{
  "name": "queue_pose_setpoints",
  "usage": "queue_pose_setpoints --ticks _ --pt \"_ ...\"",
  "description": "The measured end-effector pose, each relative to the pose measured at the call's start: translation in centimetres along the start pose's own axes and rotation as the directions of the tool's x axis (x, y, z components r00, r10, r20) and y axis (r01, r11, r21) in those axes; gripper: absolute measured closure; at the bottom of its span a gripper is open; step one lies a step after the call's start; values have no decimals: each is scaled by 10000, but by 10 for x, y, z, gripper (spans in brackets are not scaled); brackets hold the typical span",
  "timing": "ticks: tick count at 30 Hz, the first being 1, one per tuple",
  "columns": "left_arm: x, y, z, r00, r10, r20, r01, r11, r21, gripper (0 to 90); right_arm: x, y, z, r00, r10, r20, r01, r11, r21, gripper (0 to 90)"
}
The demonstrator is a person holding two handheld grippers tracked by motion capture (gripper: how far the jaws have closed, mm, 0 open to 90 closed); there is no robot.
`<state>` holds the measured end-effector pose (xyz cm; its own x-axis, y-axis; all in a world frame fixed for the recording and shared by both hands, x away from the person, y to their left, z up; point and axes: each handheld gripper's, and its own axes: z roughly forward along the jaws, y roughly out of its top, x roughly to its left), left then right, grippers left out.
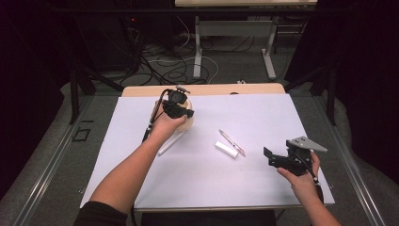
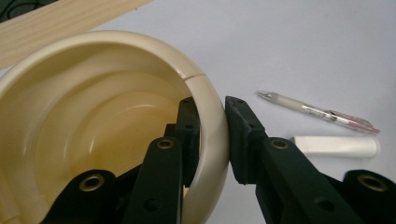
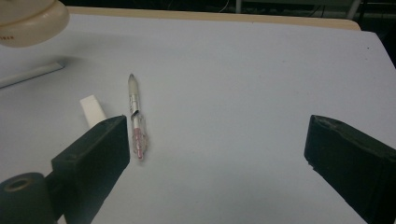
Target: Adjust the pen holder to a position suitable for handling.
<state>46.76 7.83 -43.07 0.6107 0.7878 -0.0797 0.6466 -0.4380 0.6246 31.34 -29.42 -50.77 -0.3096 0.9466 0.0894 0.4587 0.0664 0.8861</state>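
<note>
One cup (image 2: 93,121) rim btwn left tool (image 2: 212,135) jaws

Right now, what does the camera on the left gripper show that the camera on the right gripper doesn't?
The left gripper view looks into the cream bowl: its hollow inside, and the left gripper with its jaws closed on the rim, one inside and one outside.

The right gripper view has the right gripper with its jaws wide apart and nothing between them, a long white stick lying flat, and the bowl's outer underside at the top corner.

Both show the pen, the short white block beside it, and the white table cover.
</note>
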Motion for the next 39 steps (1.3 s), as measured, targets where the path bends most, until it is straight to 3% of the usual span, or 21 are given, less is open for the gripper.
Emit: queue_pose_setpoints --ticks 2,11,17,18,20,39 --pt "-6 -2 -2 9998 -161 115 160 9999 59 769 0 0 0 10000 -4 -22 4 10000 -73 64" --pt "-29 -12 -9 9993 -213 311 201 9991 382 771 1 0 0 10000 37 -15 -37 10000 -44 64" --pt "-45 -21 -7 9984 -328 461 305 9983 497 773 2 0 0 10000 38 -21 -39 10000 -50 64" --pt "-46 -23 -6 9987 -133 490 105 9984 563 775 2 0 0 10000 53 -19 -53 10000 -44 64" --pt "-51 -26 -4 9978 -296 590 259 9977 620 775 2 0 0 10000 54 -17 -54 10000 -48 64" --pt "-76 -46 7 9969 -403 676 328 9935 1088 777 1 0 -1 10000 16 -11 -16 10000 -55 64"
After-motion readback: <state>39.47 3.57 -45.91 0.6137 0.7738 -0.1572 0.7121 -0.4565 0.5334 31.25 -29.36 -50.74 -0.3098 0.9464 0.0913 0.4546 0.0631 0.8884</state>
